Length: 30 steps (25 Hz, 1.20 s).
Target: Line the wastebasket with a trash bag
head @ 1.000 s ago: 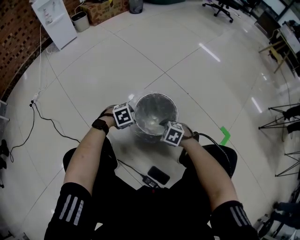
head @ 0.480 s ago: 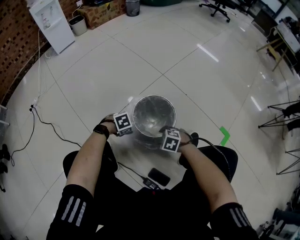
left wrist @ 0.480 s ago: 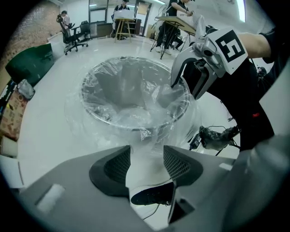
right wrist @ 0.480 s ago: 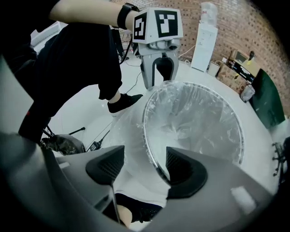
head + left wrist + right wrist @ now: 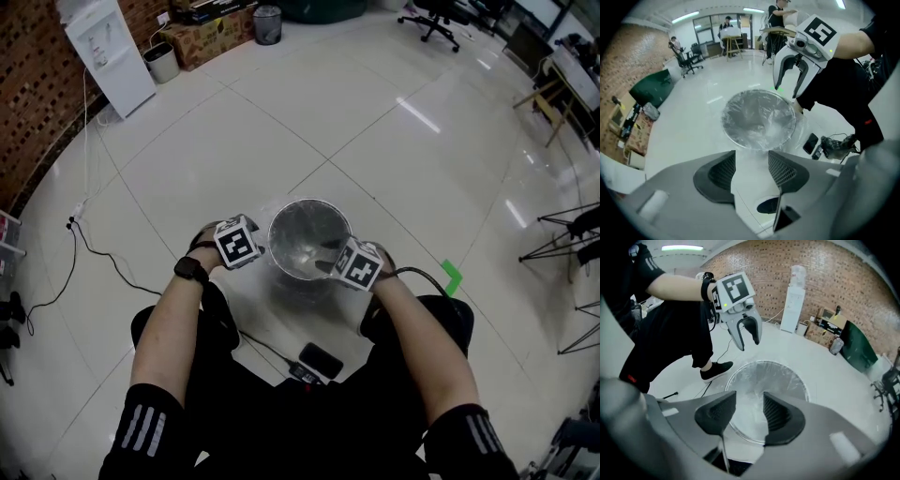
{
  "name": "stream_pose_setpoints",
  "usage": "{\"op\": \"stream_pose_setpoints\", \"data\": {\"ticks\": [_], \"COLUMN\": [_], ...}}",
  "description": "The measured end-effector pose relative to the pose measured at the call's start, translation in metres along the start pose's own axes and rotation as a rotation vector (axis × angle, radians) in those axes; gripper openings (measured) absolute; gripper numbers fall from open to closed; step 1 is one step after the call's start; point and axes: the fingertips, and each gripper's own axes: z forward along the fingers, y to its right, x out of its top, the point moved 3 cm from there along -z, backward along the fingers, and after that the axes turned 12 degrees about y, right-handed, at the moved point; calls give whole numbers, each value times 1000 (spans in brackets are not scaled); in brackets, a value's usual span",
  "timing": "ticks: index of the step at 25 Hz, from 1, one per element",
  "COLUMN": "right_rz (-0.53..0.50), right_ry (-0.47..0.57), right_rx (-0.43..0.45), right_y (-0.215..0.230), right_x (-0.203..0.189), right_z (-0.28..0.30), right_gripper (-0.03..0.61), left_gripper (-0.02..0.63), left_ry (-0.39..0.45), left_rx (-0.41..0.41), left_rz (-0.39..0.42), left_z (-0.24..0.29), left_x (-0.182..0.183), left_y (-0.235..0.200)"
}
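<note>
Clear, crinkled plastic trash bag (image 5: 305, 246) lines the round shiny metal wastebasket (image 5: 310, 201) in the middle of the head view, film lapped over the rim. Left of it hovers the left gripper (image 5: 749, 344), jaws wide, nothing between. Right of it, the right gripper (image 5: 786, 91), jaws just closing to a middling gap, pinching nothing. Could go wrong from here: snagging loose film while pulling away and dragging the bag off the rim, or knocking the light wastebasket over.

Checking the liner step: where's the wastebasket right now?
Head view, centre: the wastebasket stands on the floor just ahead of the person's knees, with the green tape mark to its right.
</note>
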Motion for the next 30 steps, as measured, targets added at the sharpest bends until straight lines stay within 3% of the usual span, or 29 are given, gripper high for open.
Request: {"op": "stream_pose_setpoints", "data": {"ticks": [5,8,15,19,24,30], "right_rz": [25,62,175,197,285,272], "right_ry": [99,173,357,437,498,522], "right_rx": [-80,-131,-193,-207,-206,-197], "right_y": [26,40,52,50,58,65], "right_x": [27,44,74,82,77,88], "right_z": [-36,-60,-102,-111,-101,-98], "right_gripper": [90,8,6,6,6,6], "left_gripper": [82,20,-5,-6,-5,-5], "left_ry": [336,440,496,539,552,528], "left_rx": [276,326,282,247,236,190], "left_rz": [15,-11,-32,-87,-97,-107], "left_z": [-69,-95,-99,-105,-103,-87], "left_x": [73,94,120,129,123,120], "left_y": [-33,-32,0,13,13,8]}}
